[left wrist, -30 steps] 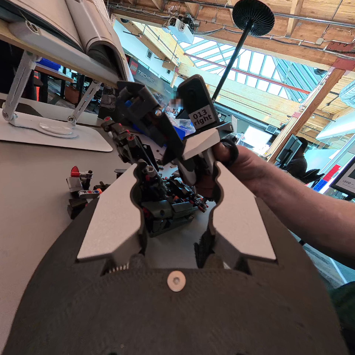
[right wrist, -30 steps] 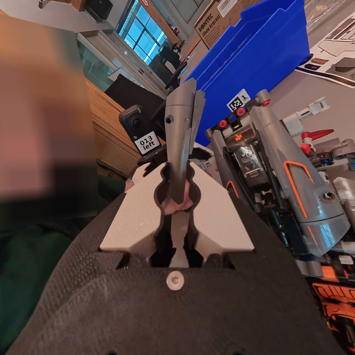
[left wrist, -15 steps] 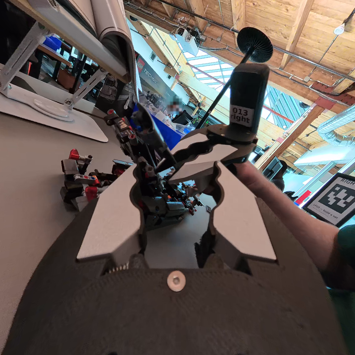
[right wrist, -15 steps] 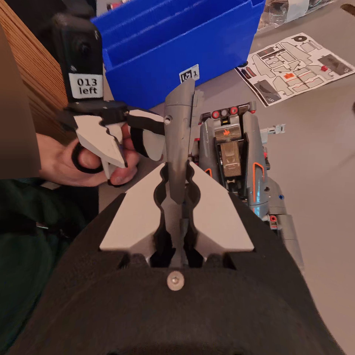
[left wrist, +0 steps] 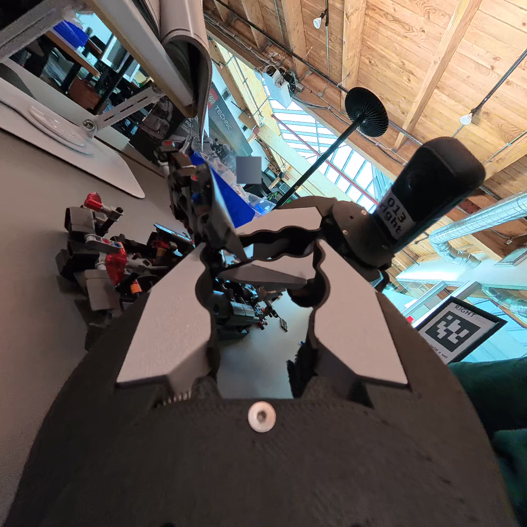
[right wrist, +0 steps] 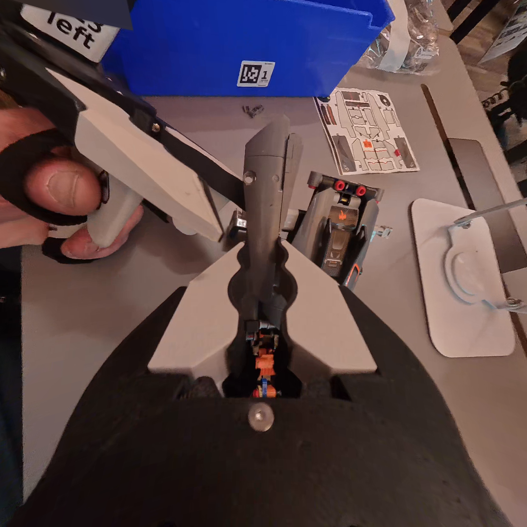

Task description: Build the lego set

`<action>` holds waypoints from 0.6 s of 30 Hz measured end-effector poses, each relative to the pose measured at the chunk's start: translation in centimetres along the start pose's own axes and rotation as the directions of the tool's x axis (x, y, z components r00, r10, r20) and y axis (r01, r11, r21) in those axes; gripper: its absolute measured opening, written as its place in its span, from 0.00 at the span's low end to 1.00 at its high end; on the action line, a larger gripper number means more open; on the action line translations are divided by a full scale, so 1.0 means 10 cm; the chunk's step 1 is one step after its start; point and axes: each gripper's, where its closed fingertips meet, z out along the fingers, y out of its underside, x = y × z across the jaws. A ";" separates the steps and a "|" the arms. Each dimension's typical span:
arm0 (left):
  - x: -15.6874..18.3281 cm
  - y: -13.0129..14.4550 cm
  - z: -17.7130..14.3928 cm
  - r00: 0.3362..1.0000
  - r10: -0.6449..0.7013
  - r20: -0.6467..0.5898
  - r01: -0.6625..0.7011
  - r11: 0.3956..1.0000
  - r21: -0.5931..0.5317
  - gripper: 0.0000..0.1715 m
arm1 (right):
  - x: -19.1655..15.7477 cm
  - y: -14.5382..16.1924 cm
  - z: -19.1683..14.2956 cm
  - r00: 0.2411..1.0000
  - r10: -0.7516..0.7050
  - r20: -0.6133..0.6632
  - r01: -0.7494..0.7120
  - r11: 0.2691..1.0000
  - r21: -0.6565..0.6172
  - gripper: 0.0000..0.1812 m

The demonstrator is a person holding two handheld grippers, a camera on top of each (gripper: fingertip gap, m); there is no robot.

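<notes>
Right wrist view: right gripper (right wrist: 262, 256) clamps a long grey plastic body panel (right wrist: 266, 182); left gripper (left wrist: 261, 273) gapes empty (poised to receive); next, seat panel onto the grey-and-orange brick-built car (right wrist: 340, 228).

Grey table (right wrist: 85, 299); timber-beamed ceiling (left wrist: 413, 57); bright skylight windows (left wrist: 328, 148); possibly silver ductwork (left wrist: 479, 222).

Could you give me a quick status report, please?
Right hand-held gripper shut on grey panel. Left hand-held gripper open, empty. Lego car on table, unobstructed.
</notes>
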 end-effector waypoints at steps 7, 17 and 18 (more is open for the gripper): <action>-0.07 -0.03 0.02 0.999 -0.006 0.040 0.005 1.000 0.019 0.33 | 0.01 0.02 0.04 0.998 0.028 -0.064 -0.030 0.999 -0.026 0.09; -0.24 -0.04 0.03 0.988 0.001 0.152 -0.002 1.000 0.007 0.10 | 0.01 0.01 0.02 0.991 0.108 -0.073 -0.112 0.993 -0.050 0.09; -0.24 -0.04 0.03 0.988 0.005 0.156 -0.006 1.000 0.007 0.08 | 0.00 0.01 0.02 0.991 0.107 -0.076 -0.111 0.993 -0.050 0.09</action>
